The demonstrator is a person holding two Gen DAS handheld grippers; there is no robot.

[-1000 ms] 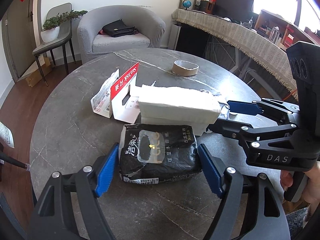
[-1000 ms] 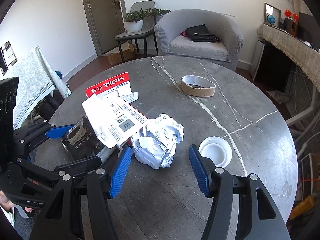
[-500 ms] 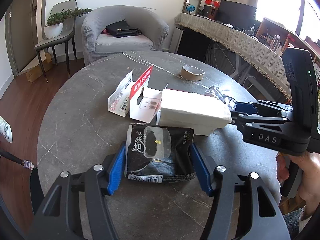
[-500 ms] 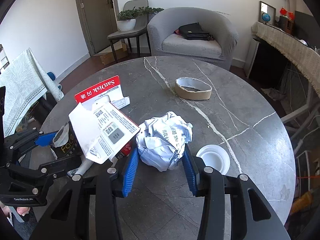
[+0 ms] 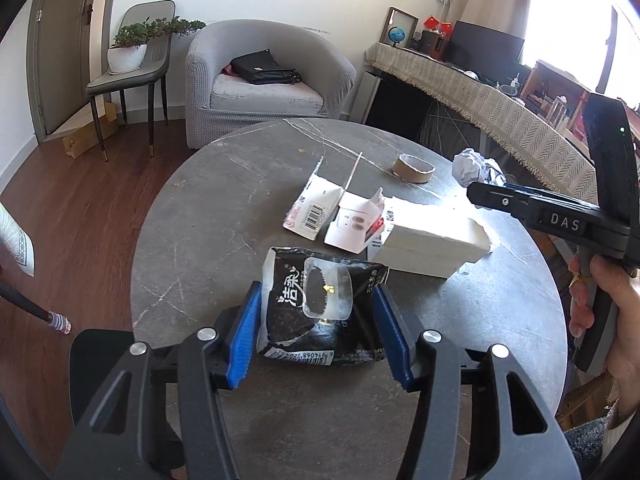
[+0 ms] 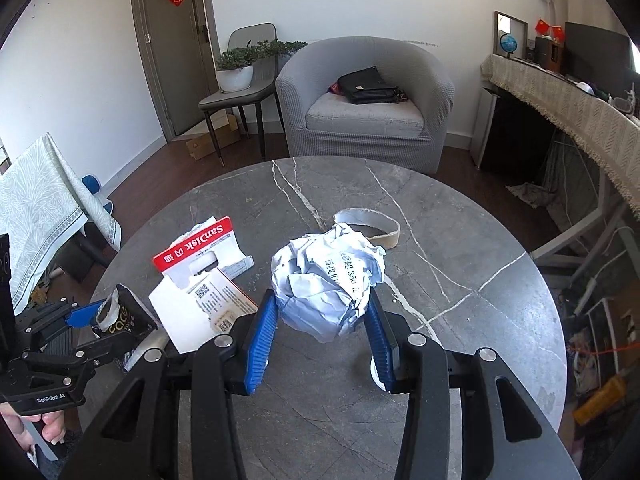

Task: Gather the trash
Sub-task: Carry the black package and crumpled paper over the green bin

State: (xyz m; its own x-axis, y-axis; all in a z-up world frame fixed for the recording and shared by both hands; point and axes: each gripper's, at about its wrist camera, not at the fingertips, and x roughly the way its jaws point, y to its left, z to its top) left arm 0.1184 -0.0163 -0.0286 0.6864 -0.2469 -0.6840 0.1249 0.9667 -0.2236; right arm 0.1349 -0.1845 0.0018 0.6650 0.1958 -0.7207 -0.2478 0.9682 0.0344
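Grey marble table [image 6: 460,240] stood in a living room, an armchair [image 6: 368,92] behind it. On it lay scattered trash: a black packet [image 5: 320,312] at the near edge, a white box [image 5: 432,240] just beyond it, torn card [image 6: 196,248] beside that, and a tape core [image 6: 380,230] further out.

Left gripper [image 5: 320,332] was closing around the packet, its blue pads against the packet's two sides, so it looked gripped or very nearly so. That packet appeared to be soft, crinkly film, light and half empty, likely to buckle and slip; squeezing across its width, low near the barcode end, seemed the sound hold. Its long axis ran away from the gripper, the torn open end pointing toward the box.

Right gripper [image 6: 320,328] was clamped on a paper ball [image 6: 328,280], which was raised clear of the table in front of the tape core. Crumpled paper should be nearly weightless and springy, giving under the pads, not fragile. Being roughly round, it had no real long axis and pointed no particular way; a grip across its middle should serve.
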